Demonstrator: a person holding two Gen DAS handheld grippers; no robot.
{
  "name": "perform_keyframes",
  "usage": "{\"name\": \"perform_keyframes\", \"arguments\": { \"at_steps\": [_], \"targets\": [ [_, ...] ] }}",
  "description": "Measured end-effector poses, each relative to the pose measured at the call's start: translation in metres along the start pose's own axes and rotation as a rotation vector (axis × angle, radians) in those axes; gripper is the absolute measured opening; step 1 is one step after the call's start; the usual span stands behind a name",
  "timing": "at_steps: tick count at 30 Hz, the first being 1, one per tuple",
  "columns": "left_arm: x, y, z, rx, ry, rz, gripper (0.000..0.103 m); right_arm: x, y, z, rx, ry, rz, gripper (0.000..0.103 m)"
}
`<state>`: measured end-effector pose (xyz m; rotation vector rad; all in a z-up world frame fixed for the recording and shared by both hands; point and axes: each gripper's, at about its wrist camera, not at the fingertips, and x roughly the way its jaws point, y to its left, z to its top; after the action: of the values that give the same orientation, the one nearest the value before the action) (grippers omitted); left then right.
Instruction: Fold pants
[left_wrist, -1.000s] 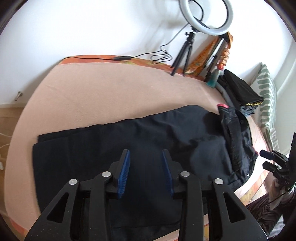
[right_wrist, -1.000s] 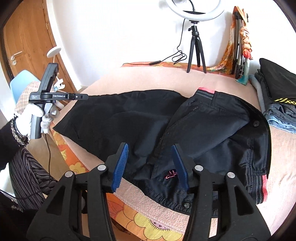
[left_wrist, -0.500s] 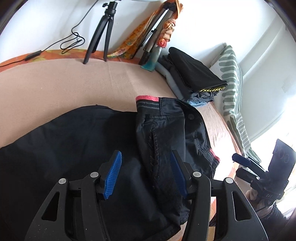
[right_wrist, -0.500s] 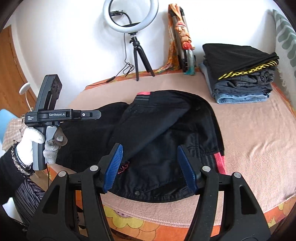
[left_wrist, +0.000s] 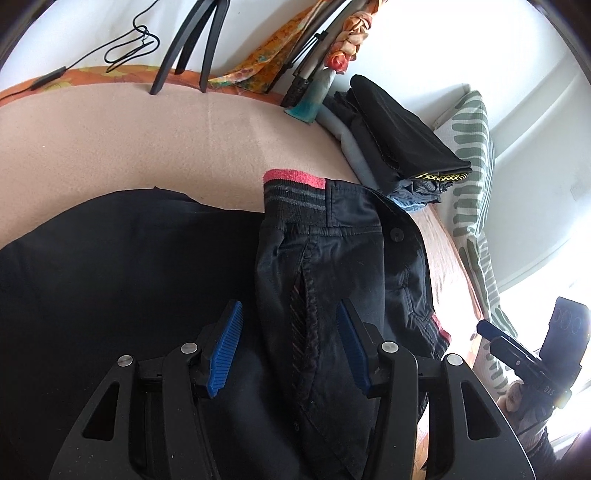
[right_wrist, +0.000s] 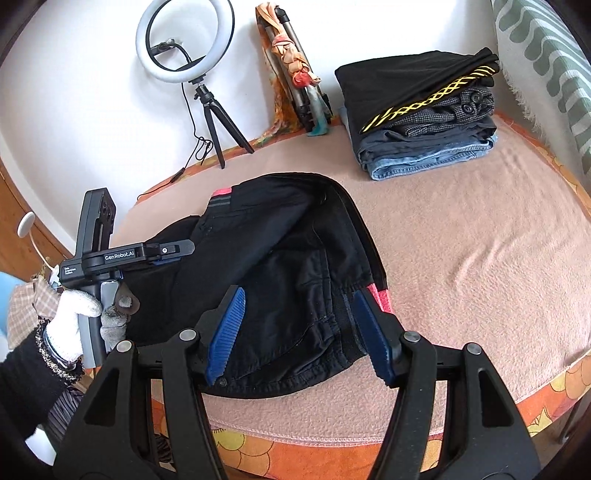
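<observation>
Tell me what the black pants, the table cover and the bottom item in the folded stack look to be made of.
Pants: thin woven cloth, matte with a slight sheen, perhaps cotton or a synthetic; crisp creases, stitched seams, ribbed elastic waistband.
Table cover: pink fleece or felted blanket; fuzzy nap, stitched hem.
Bottom item: denim, likely; faded blue, thick folded edges.

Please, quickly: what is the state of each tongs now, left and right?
Left tongs: open, holding nothing, over the pants; just been closing.
Right tongs: open, holding nothing, over the waistband.
</observation>
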<state>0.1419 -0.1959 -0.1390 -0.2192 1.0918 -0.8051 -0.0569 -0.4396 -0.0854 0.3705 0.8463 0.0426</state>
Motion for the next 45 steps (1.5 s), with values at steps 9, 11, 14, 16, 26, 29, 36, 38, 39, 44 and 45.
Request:
{"name": "perform_keyframes", "arguments": {
  "at_steps": [9, 11, 14, 16, 26, 29, 36, 38, 39, 44, 45],
  "targets": [
    [0.0, -0.039, 0.002, 0.132, -0.048, -0.042, 0.01, 0.002, -0.015, 0.013, 0.05, -0.013, -0.019, 0.064],
    [-0.004, -0.049, 0.001, 0.145, -0.05, -0.068, 0.01, 0.003, -0.019, 0.014, 0.065, -0.006, -0.017, 0.064],
    [-0.006, -0.071, -0.006, 0.185, -0.041, -0.128, 0.01, 0.003, -0.026, 0.015, 0.109, -0.004, 0.012, 0.064],
    [-0.004, -0.089, -0.015, 0.24, -0.021, -0.164, 0.01, 0.001, -0.032, 0.017, 0.144, -0.013, 0.039, 0.064],
    [0.04, -0.132, -0.065, 0.409, 0.164, -0.195, 0.01, 0.011, -0.079, 0.024, 0.396, 0.011, 0.191, 0.066],
    [0.036, -0.133, -0.069, 0.428, 0.173, -0.194, 0.01, 0.02, -0.09, 0.022, 0.426, 0.042, 0.17, 0.066],
    [0.019, -0.134, -0.074, 0.479, 0.135, -0.14, 0.01, 0.038, -0.089, 0.014, 0.381, 0.118, 0.113, 0.066],
    [0.021, -0.135, -0.079, 0.516, 0.139, -0.097, 0.015, 0.042, -0.08, 0.014, 0.328, 0.142, 0.085, 0.066],
    [0.024, -0.136, -0.081, 0.533, 0.142, -0.068, 0.024, 0.044, -0.077, 0.013, 0.307, 0.154, 0.06, 0.066],
    [0.027, -0.139, -0.096, 0.653, 0.156, 0.03, 0.036, 0.054, -0.07, 0.009, 0.261, 0.184, -0.006, 0.02],
    [0.029, -0.138, -0.1, 0.671, 0.163, 0.046, 0.036, 0.054, -0.072, 0.009, 0.261, 0.182, -0.007, 0.019]
  ]
}}
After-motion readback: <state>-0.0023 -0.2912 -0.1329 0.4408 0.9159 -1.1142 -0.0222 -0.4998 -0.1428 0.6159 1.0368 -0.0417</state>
